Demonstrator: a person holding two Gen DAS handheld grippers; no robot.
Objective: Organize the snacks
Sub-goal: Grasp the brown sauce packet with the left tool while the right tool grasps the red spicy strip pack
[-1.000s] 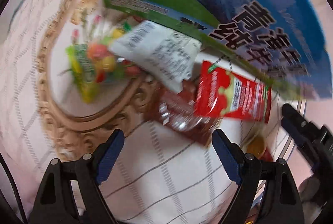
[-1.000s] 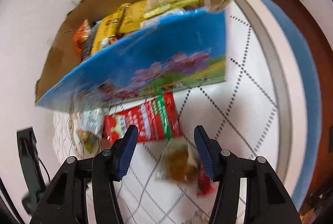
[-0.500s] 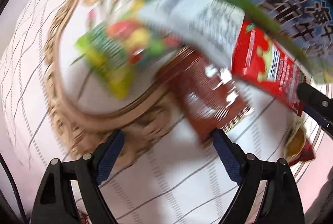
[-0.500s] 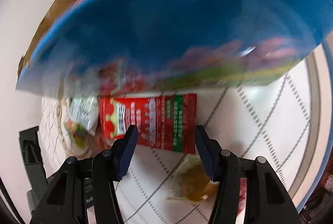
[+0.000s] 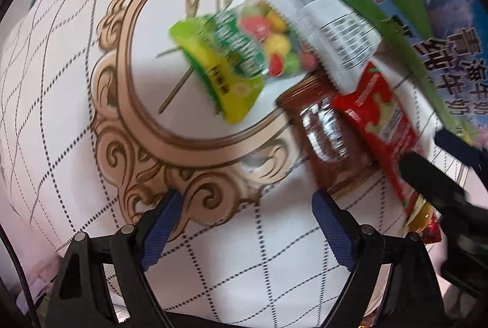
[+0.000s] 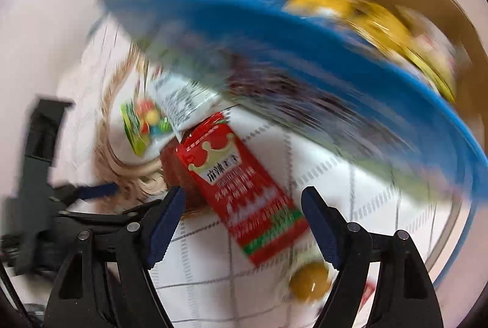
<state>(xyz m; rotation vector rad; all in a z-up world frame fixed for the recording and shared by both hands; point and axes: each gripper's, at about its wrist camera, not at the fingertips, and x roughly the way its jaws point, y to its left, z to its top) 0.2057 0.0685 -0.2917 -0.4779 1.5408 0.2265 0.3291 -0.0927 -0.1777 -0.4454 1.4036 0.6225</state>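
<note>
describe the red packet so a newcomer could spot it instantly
Start at the big blue cardboard box on the white checked tablecloth. Just below its edge lies a flat red foil snack packet, partly overlapping a brown wrapper. Only it bears a cream crown and a green bottom stripe.

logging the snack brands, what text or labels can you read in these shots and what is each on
"青海" and "纯牛奶", partly cut off and blurred: on the blue and green carton.
"麻辣王子", middle characters smeared: on the red packet.
Lines below it on the red packet: too blurred.
Barcode and print on the white packet: unreadable.
Lettering on the green candy bag: blurred.
</note>
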